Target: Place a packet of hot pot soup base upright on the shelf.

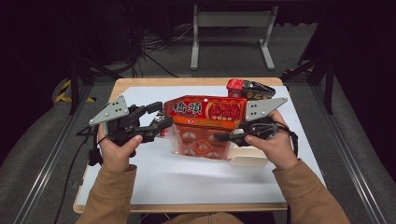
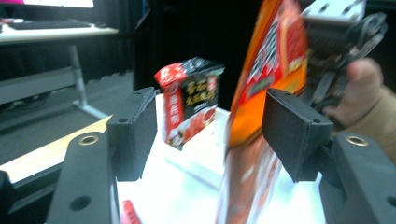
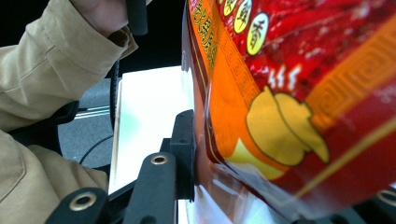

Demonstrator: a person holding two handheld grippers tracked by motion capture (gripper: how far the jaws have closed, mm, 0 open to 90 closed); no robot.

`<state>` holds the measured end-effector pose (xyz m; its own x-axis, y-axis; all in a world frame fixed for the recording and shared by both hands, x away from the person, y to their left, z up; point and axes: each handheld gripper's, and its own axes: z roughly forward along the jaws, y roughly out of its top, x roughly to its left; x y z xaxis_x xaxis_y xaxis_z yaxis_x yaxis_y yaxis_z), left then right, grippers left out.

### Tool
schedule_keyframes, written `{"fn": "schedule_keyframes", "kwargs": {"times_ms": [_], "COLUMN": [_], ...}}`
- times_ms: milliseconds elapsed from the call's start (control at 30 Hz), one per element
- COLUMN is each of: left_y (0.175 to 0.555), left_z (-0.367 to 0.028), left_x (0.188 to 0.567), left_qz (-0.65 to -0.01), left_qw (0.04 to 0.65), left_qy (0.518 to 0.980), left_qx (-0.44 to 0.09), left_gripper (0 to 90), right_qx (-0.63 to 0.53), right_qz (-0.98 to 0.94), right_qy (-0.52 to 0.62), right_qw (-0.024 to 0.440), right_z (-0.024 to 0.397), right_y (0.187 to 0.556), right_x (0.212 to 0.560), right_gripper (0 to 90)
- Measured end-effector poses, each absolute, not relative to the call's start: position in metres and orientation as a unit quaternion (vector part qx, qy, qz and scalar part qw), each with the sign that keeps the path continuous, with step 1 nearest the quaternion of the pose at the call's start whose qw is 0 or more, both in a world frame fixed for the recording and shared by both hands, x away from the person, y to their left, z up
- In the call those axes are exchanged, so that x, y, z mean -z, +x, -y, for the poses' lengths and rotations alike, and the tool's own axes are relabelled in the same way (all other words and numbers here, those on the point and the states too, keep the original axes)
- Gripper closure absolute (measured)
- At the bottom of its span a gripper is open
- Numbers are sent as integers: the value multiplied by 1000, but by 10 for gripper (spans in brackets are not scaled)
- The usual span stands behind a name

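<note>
The orange-red snack bag (image 1: 205,123) is held upright above the middle of the desk (image 1: 187,182), printed face toward the person, its clear lower part hanging over the white surface. It stands that way because one side alone carries it: the right claw (image 1: 224,137) is clenched on the bag's right edge, and in the right gripper view a black jaw lies flat against the film (image 3: 280,116). A grip on one edge lets the pack hang straight and leaves the opposite edge free.

The left claw (image 1: 159,119) is released. In the left gripper view its two pads (image 2: 135,133) stand apart; the bag's edge (image 2: 261,107) sits near the right pad, with no pressure visible, though blur prevents certainty about a light touch. Judged from this, the left side has let go so that the right hand may carry the bag alone.

Behind the bag, toward the far right of the desk, a smaller red-and-black packet (image 1: 250,88) stands tilted in a shallow white tray (image 2: 201,158), apart from the held bag. A pale tray (image 1: 247,161) lies just under the right hand (image 1: 275,144). A small red item (image 2: 130,212) lies on the desk below the left claw; its kind cannot be told.
</note>
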<state>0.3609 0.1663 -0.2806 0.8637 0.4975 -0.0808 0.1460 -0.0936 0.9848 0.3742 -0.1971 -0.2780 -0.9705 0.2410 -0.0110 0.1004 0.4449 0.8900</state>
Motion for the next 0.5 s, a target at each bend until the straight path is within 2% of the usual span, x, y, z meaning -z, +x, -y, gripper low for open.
{"fn": "schedule_keyframes", "kwargs": {"times_ms": [500], "left_y": [382], "left_z": [-182], "left_x": [303], "left_qz": [-270], "left_qw": [601], "left_qy": [737], "left_qx": [-152], "left_gripper": [308], "right_qx": [-531], "right_qz": [-833], "right_qy": [122], "right_qw": [100], "right_z": [222], "right_y": [377], "right_x": [251], "right_gripper": [704]}}
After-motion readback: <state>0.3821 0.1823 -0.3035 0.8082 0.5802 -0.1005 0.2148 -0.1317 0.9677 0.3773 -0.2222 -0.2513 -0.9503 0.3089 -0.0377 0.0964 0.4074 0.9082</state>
